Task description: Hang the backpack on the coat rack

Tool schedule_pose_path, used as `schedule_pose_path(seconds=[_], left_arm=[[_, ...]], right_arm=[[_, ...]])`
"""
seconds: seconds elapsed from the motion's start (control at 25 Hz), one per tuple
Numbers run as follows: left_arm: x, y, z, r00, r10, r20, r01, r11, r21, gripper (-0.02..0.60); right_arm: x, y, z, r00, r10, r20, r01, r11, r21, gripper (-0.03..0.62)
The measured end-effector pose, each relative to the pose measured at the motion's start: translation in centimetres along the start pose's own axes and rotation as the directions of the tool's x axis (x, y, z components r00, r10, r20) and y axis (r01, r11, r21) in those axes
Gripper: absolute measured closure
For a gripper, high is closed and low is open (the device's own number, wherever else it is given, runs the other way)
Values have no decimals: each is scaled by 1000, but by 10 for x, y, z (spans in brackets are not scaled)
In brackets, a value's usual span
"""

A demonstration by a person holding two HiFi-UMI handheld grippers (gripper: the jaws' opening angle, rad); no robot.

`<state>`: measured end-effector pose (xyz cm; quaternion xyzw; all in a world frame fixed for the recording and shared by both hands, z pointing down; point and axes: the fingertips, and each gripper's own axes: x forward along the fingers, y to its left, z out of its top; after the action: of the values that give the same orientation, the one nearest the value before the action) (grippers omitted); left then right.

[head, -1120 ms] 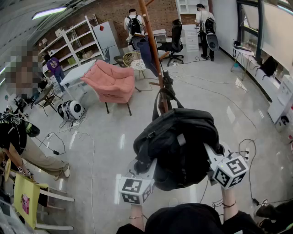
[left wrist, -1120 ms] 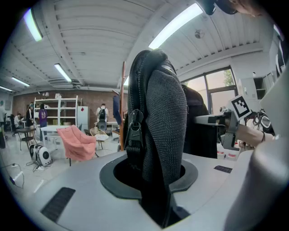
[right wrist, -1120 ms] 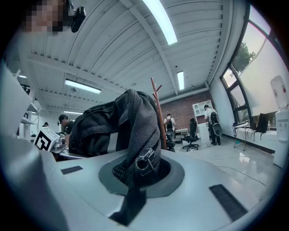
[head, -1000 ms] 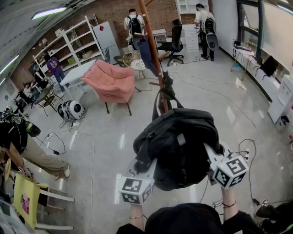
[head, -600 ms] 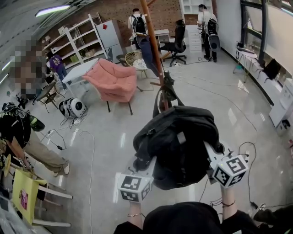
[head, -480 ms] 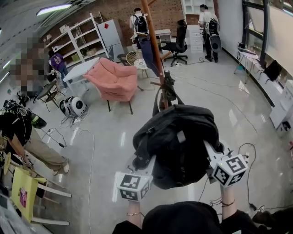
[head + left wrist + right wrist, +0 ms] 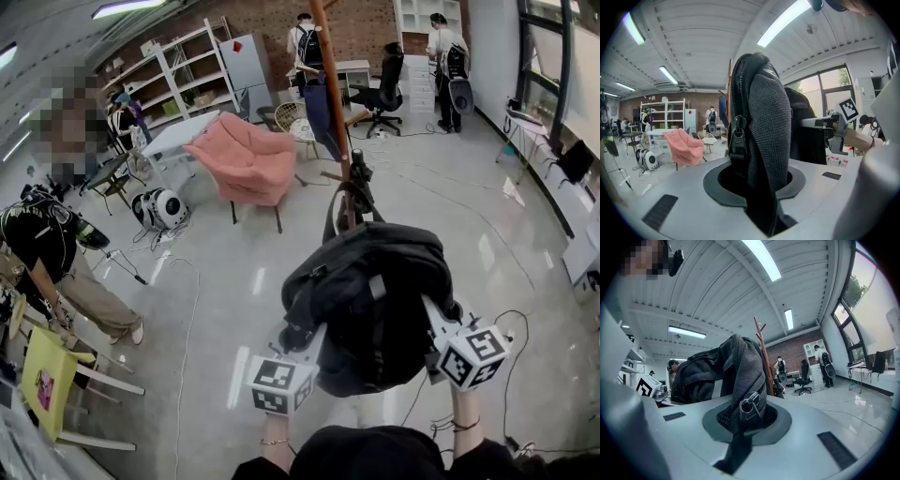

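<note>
Both grippers carry the black backpack (image 7: 370, 305) in front of me, above the floor. My left gripper (image 7: 305, 336) is shut on its left side, where ribbed fabric and a zipper (image 7: 764, 117) fill the jaws of the left gripper (image 7: 759, 183). On the bag's right side my right gripper (image 7: 434, 317) is shut too. In its own view the right gripper (image 7: 745, 420) pinches fabric with a zipper pull, part of the backpack (image 7: 740, 366). The wooden coat rack (image 7: 333, 84) stands just beyond the bag, and its pole (image 7: 762, 352) rises behind the fabric. A dark item hangs on it.
A pink armchair (image 7: 246, 161) and a white table (image 7: 183, 134) stand left of the rack, and a white round device (image 7: 164, 208) lies on the floor. A person (image 7: 47, 253) bends at the left near a yellow chair (image 7: 42, 375). Cables (image 7: 487, 328) trail at the right.
Both grippers have carried the backpack a little forward toward the coat rack, and my view has turned slightly. Both grips are unchanged.
</note>
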<state>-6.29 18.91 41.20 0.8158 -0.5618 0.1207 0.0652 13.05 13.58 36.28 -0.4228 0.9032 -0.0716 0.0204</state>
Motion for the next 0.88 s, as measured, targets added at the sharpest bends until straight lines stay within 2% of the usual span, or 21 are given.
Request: schedule_pose_path(seconds=[0.32, 0.88], left_arm=[[55, 36, -8, 999, -13, -39, 12, 1000, -26, 457], [168, 113, 7, 993, -103, -55, 101, 994, -33, 457]], right_arm=[[58, -29, -16, 999, -16, -38, 17, 999, 27, 567], [170, -82, -12, 994, -99, -44, 100, 994, 33, 566]])
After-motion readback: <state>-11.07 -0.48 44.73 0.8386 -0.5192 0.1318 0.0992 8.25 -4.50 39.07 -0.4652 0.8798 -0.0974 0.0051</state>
